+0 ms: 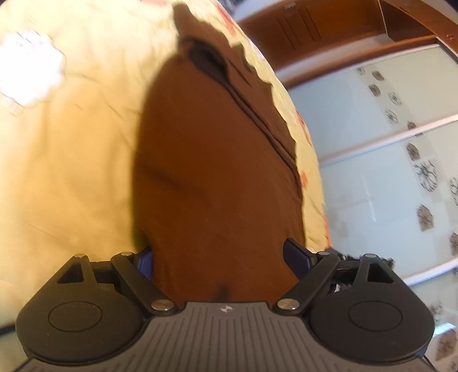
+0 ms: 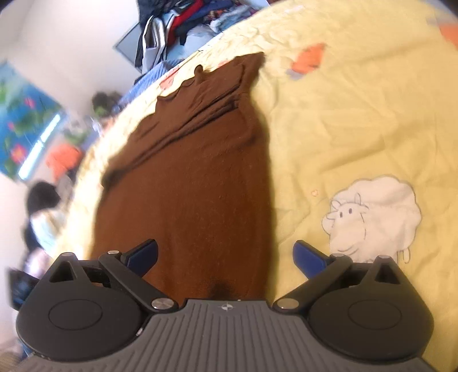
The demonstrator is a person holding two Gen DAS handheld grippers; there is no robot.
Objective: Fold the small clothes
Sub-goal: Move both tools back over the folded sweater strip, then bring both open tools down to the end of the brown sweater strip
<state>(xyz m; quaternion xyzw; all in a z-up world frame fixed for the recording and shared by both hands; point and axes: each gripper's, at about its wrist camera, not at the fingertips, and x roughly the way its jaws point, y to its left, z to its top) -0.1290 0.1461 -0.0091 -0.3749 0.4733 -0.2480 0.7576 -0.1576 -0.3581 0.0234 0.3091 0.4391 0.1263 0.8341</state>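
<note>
A brown knitted garment [image 1: 217, 160] lies flat and lengthwise on a yellow bed sheet [image 1: 71, 171]. Its dark neck opening [image 1: 206, 60] is at the far end. My left gripper [image 1: 221, 260] is open wide just over the garment's near end. The cloth fills the gap between the blue pads [image 1: 297, 256] and hides part of the left one. In the right wrist view the same garment [image 2: 194, 183] shows a folded sleeve along its far left side. My right gripper [image 2: 226, 256] is open over its near edge, with one fingertip [image 2: 143, 254] above the cloth and the other above the sheet [image 2: 343, 114].
A wardrobe with frosted sliding doors [image 1: 386, 171] and a wooden cabinet [image 1: 315, 25] stand beyond the bed's right edge. In the right wrist view, a pile of clothes [image 2: 186, 20] lies past the far end of the bed. A blurred person [image 2: 43, 217] is off to the left. A sheep print [image 2: 372, 217] marks the sheet.
</note>
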